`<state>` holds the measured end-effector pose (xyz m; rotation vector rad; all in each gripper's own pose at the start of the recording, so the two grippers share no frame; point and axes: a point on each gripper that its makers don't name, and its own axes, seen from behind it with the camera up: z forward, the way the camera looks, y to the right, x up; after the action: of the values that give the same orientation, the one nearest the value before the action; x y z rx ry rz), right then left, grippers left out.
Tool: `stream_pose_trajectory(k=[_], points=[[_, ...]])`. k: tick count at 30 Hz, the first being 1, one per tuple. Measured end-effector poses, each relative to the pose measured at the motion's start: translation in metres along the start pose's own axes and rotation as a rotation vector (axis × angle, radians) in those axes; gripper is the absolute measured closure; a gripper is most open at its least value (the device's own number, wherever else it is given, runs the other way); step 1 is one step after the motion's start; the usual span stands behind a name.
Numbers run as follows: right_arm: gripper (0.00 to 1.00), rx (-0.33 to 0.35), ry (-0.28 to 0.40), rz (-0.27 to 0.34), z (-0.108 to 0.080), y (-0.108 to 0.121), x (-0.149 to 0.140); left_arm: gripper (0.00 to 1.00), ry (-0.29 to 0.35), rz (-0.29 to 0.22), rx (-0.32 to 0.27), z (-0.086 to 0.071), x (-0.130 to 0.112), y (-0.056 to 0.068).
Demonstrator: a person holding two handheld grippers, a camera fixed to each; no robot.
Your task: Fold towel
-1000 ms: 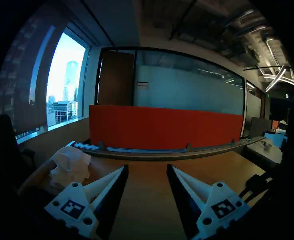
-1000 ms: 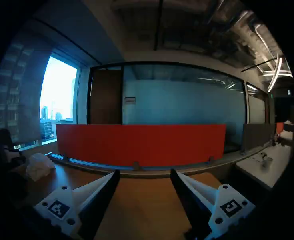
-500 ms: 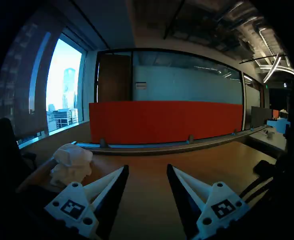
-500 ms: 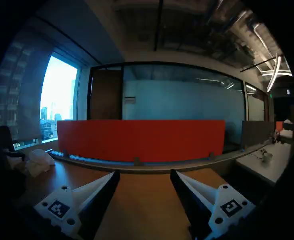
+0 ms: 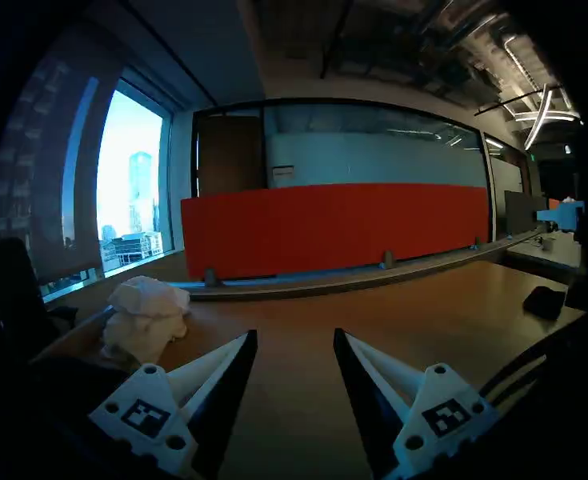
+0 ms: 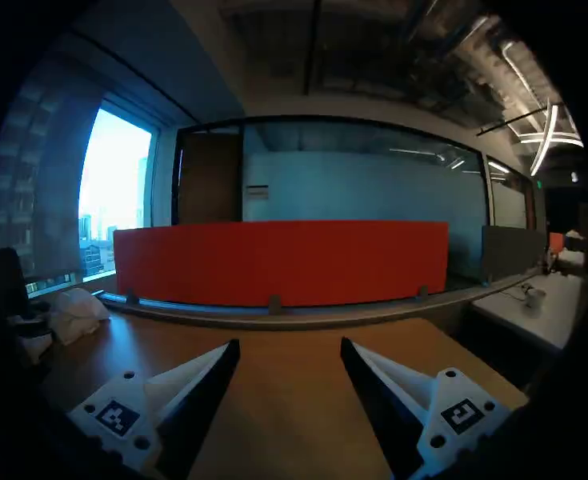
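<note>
A crumpled white towel lies in a heap at the left end of the wooden table, left of and just beyond my left gripper. That gripper is open with nothing between its fingers. In the right gripper view the same towel sits far off at the left edge of the table. My right gripper is open too, held over bare wood well to the right of the towel.
A red divider panel runs along the table's far edge. A small dark object lies at the table's right end. A dark chair stands left of the table; a neighbouring desk carries a cup.
Both views have tilted down and show more tabletop. The towel has drifted lower and closer in the left gripper view. The dark object at the right has come into sight.
</note>
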<state>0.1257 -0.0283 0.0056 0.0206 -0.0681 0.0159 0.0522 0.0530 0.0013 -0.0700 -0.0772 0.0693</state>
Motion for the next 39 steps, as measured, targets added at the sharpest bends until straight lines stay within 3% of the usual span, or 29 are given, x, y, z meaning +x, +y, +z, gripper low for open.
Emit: stream_pose_trajectory(k=[7,18,39], points=[[0.02,-0.006,-0.001,-0.012,0.001,-0.004,-0.011,0.31,0.018,-0.017,0.015,-0.002,-0.026,-0.011],[0.02,-0.013,0.014,-0.029,0.008,-0.01,-0.018,0.3,0.069,-0.053,0.034,-0.001,-0.039,-0.033],[0.02,0.015,0.029,-0.03,0.013,-0.024,-0.019,0.3,0.081,-0.069,0.064,0.0,-0.054,-0.048]])
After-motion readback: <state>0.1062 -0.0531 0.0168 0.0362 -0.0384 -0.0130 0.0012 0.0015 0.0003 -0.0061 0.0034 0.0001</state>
